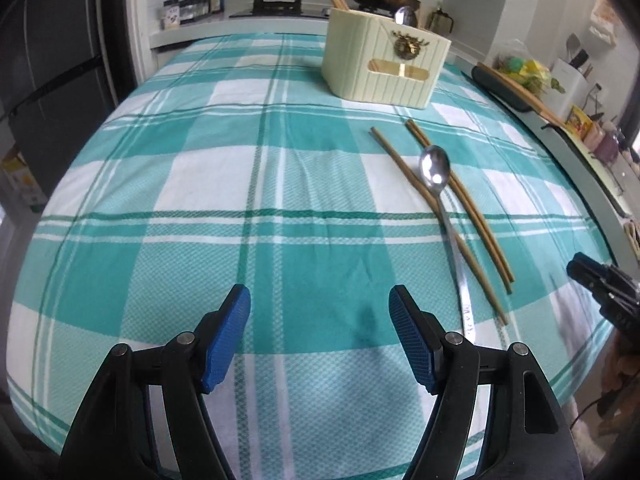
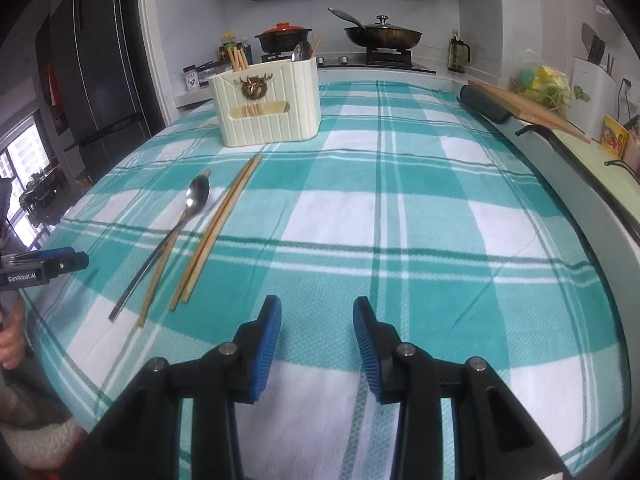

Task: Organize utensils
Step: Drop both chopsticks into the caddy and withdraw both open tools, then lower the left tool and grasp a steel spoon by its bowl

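Tablecloth (image 1: pixel 200 184): a teal and white check is covering the whole table in both views.
Holder (image 1: pixel 380 64): one cream utensil box is standing at the far end; the right wrist view is showing chopsticks and a spoon bowl poking out of its top, and more chopsticks behind its front slot.
Stove (image 2: pixel 384 60): only the right wrist view is showing the hood above the two pans.
Left gripper (image 1: pixel 320 334): its blue pads are standing wide apart with only cloth between them; the loose utensils are lying just ahead and to its right.
Right gripper (image 2: pixel 316 340): its pads are standing moderately apart, pinching nothing; the utensils are lying ahead and to its left.
Chopsticks (image 1: pixel 464 204): three loose sticks are lying on the cloth, two close together, one under the spoon.
Spoon (image 1: pixel 435 168): one steel spoon is lying bowl-up across a chopstick.
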A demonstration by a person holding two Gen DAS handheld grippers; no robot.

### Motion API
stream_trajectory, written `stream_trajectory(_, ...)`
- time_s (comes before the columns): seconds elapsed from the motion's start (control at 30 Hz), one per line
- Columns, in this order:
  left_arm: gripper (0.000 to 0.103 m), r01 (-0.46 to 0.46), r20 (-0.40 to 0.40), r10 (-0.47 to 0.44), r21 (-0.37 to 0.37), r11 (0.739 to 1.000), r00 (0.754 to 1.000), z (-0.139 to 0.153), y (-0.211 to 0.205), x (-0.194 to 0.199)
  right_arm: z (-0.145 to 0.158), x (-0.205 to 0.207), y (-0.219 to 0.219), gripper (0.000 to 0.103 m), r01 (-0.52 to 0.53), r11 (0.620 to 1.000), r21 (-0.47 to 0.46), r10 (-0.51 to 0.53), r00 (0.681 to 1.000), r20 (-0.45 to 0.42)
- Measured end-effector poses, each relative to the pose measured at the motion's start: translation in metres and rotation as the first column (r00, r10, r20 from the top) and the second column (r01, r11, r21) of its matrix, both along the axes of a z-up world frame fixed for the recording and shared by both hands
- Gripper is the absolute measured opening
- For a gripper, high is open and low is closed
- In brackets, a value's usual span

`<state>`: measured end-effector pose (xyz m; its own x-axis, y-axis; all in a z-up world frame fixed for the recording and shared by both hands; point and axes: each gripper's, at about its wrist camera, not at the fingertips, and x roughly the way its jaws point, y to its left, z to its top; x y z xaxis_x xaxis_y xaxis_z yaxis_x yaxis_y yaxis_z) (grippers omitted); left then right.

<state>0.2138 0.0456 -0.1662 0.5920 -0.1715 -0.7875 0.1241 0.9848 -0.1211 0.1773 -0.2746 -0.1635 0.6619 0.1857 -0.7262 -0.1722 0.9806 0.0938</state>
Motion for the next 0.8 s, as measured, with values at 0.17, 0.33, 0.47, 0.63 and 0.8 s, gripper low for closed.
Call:
stream_trajectory(0.17,0.076,0.089,0.065,-0.091,0.021,0.996,0.994,0.017,-0.042,0.021,-0.007,-0.004,0.003,0.038,0.017,1.0,0.007,-0.017,1.0,-0.009)
stream_trajectory(0.33,0.076,0.134,0.038,-0.135,0.012,0.991,0.99,0.01,-0.08,0.067,-0.004,-0.003,0.007,0.038,0.02,0.999,0.029,-0.02,1.0,0.006)
stream_trajectory(0.47,0.075,0.134,0.032,-0.136,0.056,0.989,0.99,0.001,-0.1,0.095,-0.001,-0.006,0.008,0.038,0.011,0.999,0.032,-0.011,1.0,0.014)
stream_trajectory(0.63,0.057,0.138,-0.003,-0.139,0.077,0.987,0.99,-0.015,-0.111,0.109,-0.001,-0.011,0.001,0.038,0.021,0.999,0.041,-0.022,1.0,0.018)
stream_trajectory(0.8,0.034,0.144,0.017,-0.145,0.076,0.987,0.989,-0.013,-0.113,0.106,-0.005,-0.014,-0.009,0.038,0.047,0.997,0.053,-0.048,0.999,0.011)
